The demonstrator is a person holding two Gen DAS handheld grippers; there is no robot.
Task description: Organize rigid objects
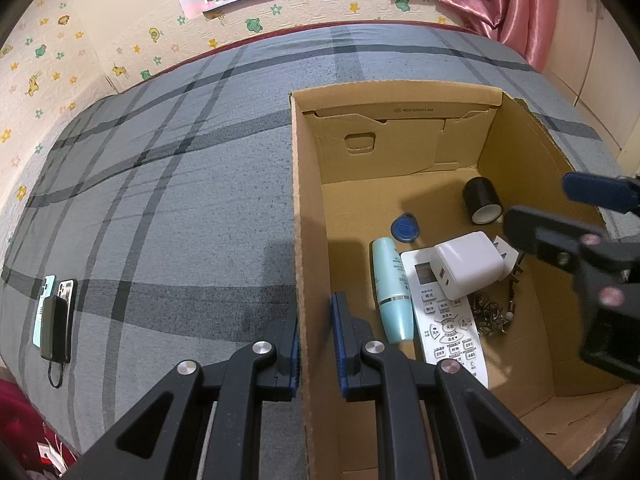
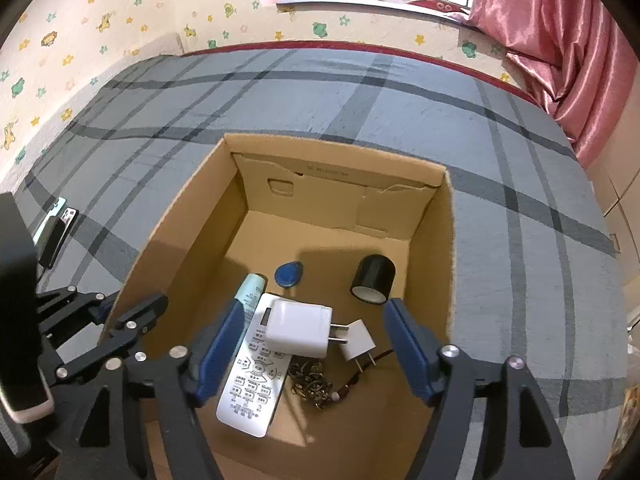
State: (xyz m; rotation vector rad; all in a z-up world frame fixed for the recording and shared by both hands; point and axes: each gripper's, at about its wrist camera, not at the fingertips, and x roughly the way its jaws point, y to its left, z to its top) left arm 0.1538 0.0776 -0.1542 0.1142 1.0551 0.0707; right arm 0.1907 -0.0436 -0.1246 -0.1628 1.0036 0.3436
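An open cardboard box [image 1: 304,208] [image 2: 180,216] stands on the bed. Inside lie a white remote [image 1: 448,320] [image 2: 252,384], a large white charger [image 1: 468,266] [image 2: 298,326] on top of it, a smaller white plug [image 2: 358,340], a teal tube [image 1: 394,292] [image 2: 250,292], a blue key fob [image 1: 405,229] [image 2: 289,274], a black tape roll [image 1: 482,200] [image 2: 374,280] and a metal chain [image 1: 490,316] [image 2: 310,384]. My left gripper [image 1: 316,344] is shut on the box's left wall. My right gripper [image 2: 314,356] is open and empty above the chargers; it also shows in the left wrist view [image 1: 560,216].
The box sits on a grey plaid bedcover [image 1: 180,200] [image 2: 520,220]. Two phones and a black power bank [image 1: 54,330] [image 2: 54,232] lie near the bed's left edge. A wall with stickers, a window and a pink curtain [image 2: 560,40] are behind.
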